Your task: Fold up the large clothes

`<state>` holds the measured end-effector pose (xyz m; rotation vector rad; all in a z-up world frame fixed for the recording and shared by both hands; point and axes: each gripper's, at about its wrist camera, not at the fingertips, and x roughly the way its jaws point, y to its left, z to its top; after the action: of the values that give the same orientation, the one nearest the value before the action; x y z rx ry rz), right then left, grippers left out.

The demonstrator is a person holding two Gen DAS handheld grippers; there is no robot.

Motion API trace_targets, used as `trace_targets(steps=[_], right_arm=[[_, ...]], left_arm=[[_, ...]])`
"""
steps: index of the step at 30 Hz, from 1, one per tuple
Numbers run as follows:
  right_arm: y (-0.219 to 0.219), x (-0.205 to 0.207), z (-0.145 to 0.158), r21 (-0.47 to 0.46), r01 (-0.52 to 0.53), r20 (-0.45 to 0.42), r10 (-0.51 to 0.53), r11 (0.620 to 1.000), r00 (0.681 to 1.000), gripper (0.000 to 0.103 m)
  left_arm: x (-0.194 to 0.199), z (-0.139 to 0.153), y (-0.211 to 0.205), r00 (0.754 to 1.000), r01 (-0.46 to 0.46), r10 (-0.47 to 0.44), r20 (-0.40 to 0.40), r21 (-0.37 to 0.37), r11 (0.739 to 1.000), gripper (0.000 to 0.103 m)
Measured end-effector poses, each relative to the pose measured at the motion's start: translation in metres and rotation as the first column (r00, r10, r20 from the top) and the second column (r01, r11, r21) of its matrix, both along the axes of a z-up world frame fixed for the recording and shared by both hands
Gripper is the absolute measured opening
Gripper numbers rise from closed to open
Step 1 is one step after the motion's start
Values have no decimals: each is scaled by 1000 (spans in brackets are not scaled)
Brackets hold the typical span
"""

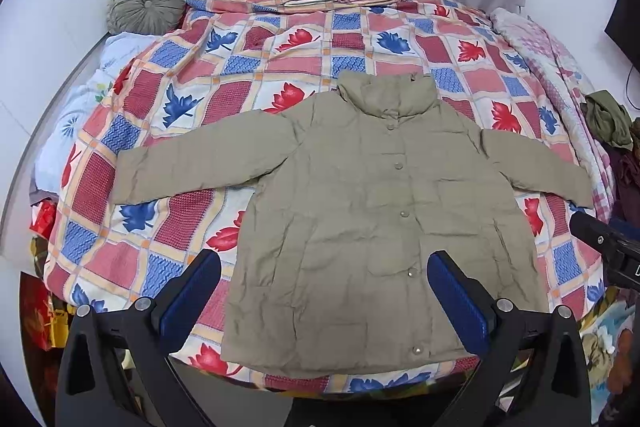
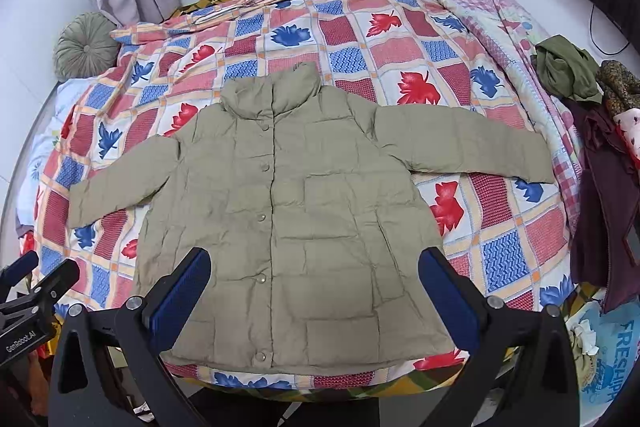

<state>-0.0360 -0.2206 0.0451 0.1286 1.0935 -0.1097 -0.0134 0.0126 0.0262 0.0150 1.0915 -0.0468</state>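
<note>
Olive padded jacket (image 1: 360, 211) is lying face up on the bed (image 1: 224, 75), buttoned, collar pointing away, both sleeves spread outward. That flat layout is giving clean fold lines, so folding looks ready to begin, none done yet.

Left gripper (image 1: 324, 297) is hovering over the near hem, jaws standing wide, holding nothing. Right gripper (image 2: 314, 293) is hanging likewise over the hem's right half, jaws wide and empty.

Likely each is lining up for a sleeve or hem corner; whether either is touching fabric is hard to tell at this angle.

Loose garments (image 2: 592, 115) are piling at the bed's right edge, well apart from the jacket.
</note>
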Motion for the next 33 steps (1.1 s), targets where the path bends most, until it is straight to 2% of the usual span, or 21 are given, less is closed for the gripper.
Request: trace_targets(steps=[33], right_arm=[[-1,4,-4,-2,6,-4,-6,1000,1000,103]], left_arm=[[0,-1,1,1000,-7,7,-4,1,1000,103]])
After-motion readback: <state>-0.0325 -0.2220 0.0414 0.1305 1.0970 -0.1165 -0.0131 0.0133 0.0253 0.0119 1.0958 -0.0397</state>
